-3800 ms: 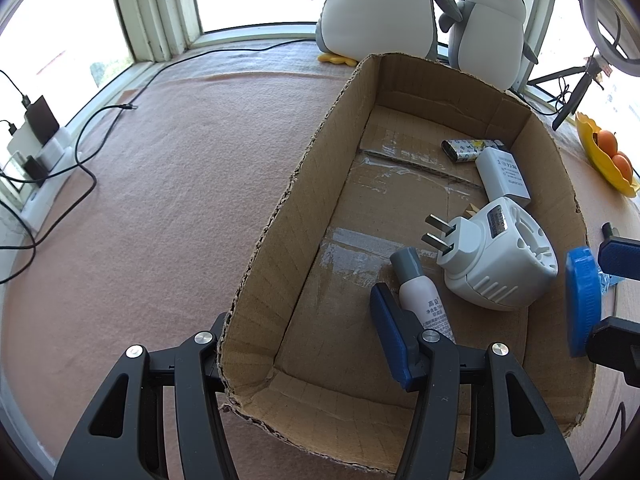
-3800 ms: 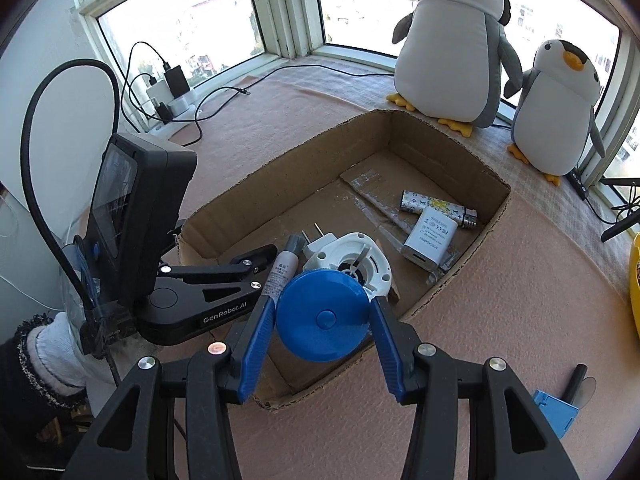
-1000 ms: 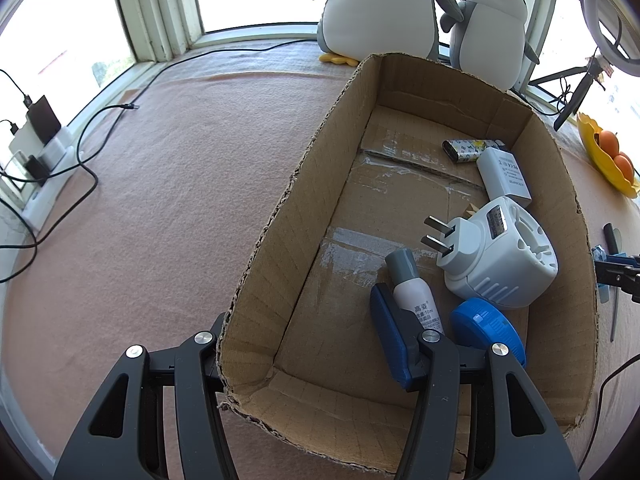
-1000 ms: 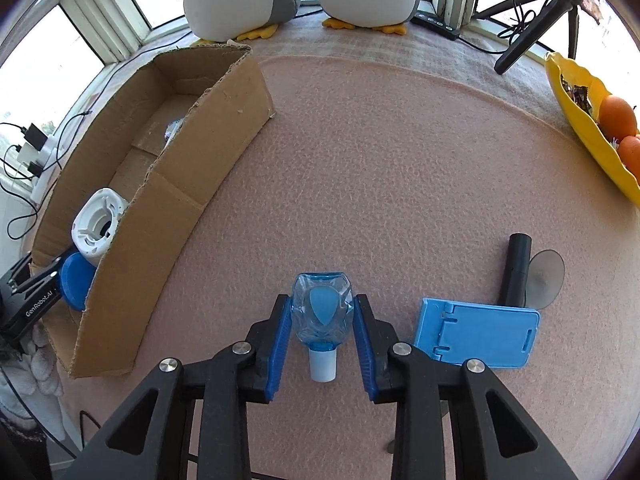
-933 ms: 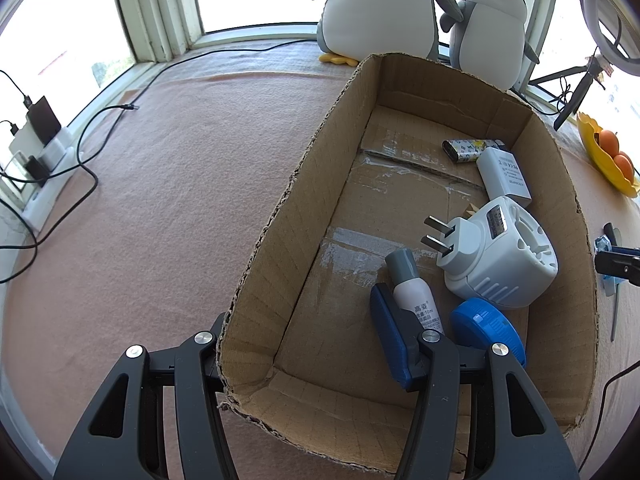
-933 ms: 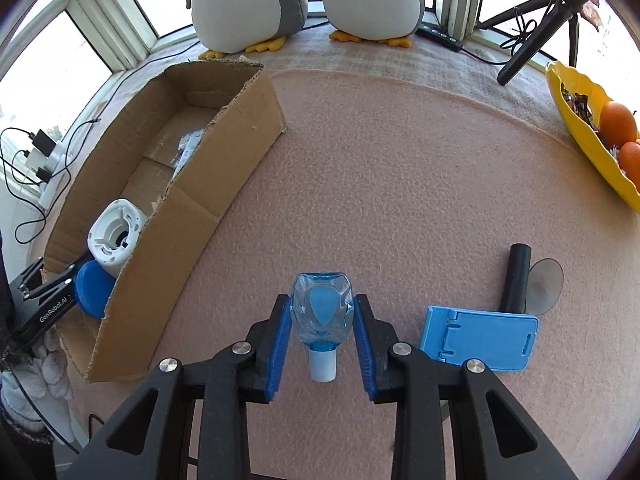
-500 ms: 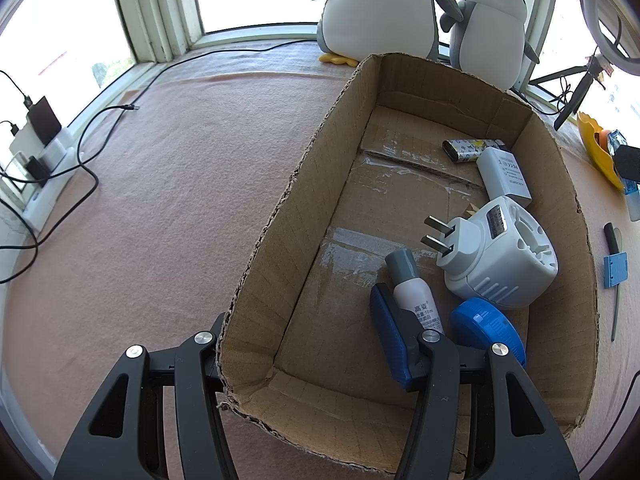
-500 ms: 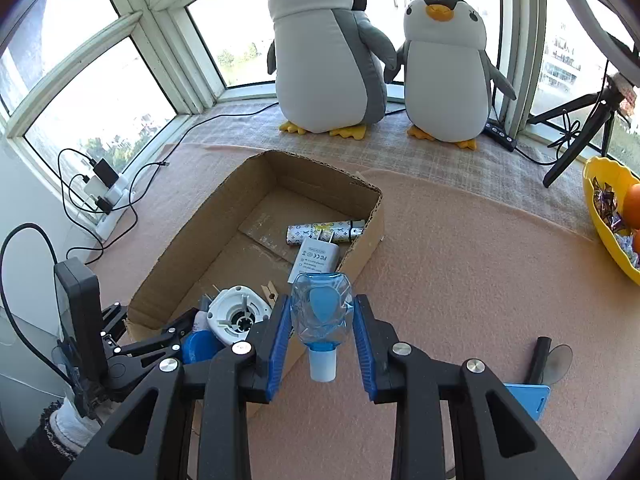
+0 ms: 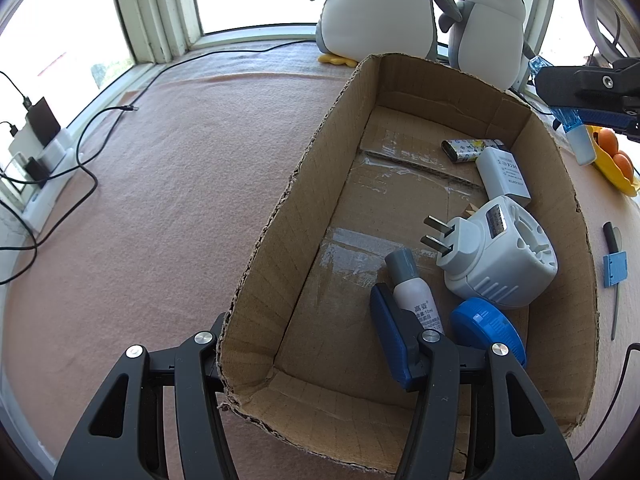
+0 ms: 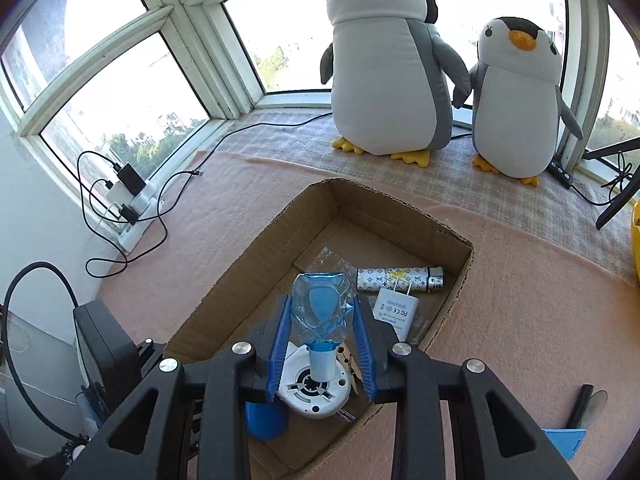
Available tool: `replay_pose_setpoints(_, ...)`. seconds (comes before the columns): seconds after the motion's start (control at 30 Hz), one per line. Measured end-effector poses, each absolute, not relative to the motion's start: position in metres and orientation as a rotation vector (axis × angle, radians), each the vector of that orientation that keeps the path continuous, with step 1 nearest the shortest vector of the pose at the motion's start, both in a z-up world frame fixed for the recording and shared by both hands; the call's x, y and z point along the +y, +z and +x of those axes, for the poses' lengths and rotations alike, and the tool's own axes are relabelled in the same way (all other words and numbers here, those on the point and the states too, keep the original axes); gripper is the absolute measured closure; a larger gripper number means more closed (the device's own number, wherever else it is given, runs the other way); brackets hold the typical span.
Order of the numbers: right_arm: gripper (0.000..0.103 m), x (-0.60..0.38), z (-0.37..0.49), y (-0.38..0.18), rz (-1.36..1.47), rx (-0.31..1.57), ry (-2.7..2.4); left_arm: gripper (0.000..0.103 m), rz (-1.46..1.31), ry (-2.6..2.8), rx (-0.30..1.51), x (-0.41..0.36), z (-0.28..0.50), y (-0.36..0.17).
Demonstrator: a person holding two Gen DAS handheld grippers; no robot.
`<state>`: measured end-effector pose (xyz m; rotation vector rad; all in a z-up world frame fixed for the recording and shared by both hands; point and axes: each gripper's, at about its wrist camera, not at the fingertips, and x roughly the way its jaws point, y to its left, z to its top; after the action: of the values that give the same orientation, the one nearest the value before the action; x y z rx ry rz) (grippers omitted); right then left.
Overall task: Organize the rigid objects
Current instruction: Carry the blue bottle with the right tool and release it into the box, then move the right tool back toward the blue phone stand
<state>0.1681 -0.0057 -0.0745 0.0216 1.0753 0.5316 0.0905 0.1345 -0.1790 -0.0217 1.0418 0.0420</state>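
Observation:
A cardboard box [image 9: 280, 216] [image 10: 248, 256] lies on the pink cloth. In it are a white travel adapter [image 9: 500, 256] [image 10: 312, 392], a blue round disc [image 9: 486, 330] [image 10: 266, 420], a white charger [image 9: 504, 176] [image 10: 394, 310], a patterned lighter [image 9: 472, 147] [image 10: 400, 279] and a small white tube [image 9: 414, 292]. My right gripper [image 10: 322, 336] is shut on a clear blue bottle [image 10: 320, 314], cap down, above the box; it shows at the far right of the left wrist view [image 9: 568, 120]. My left gripper [image 9: 304, 344] is open and straddles the box's near left wall, one finger [image 9: 390, 336] inside beside the tube.
Two plush penguins [image 10: 384, 64] [image 10: 516, 96] stand behind the box. A power strip with chargers and cables [image 10: 128, 196] lies at the left by the window. A blue phone stand [image 10: 564, 442] and a black suction mount [image 10: 584, 404] lie right of the box. A yellow fruit dish [image 9: 612, 160] holds oranges.
My right gripper lifted the clear blue bottle off the cloth and carried it left, over the box. The left gripper has not moved.

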Motion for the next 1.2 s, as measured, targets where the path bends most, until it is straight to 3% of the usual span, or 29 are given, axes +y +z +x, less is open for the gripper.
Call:
replay_pose_setpoints(0.67,0.075,0.023,0.181,-0.1,-0.043,1.117,0.536,0.046,-0.026,0.041,1.041,0.134,0.09,-0.178)
replay_pose_setpoints(0.7,0.073,0.023,0.181,-0.1,-0.049,1.112,0.533,0.046,-0.025,0.041,1.041,0.134,0.09,-0.178)
replay_pose_setpoints(0.77,0.054,0.023,0.181,-0.097,-0.048,1.102,0.528,0.046,-0.025,0.042,1.04,0.134,0.09,-0.178)
replay_pose_setpoints(0.83,0.048,0.021,0.18,-0.094,-0.043,1.088,0.522,0.046,-0.024,0.042,1.04,0.133,0.09,-0.179)
replay_pose_setpoints(1.2,0.046,0.0,0.179,-0.088,0.015,1.095,0.491,0.046,-0.019,0.044,1.041,0.133,0.09,-0.179)
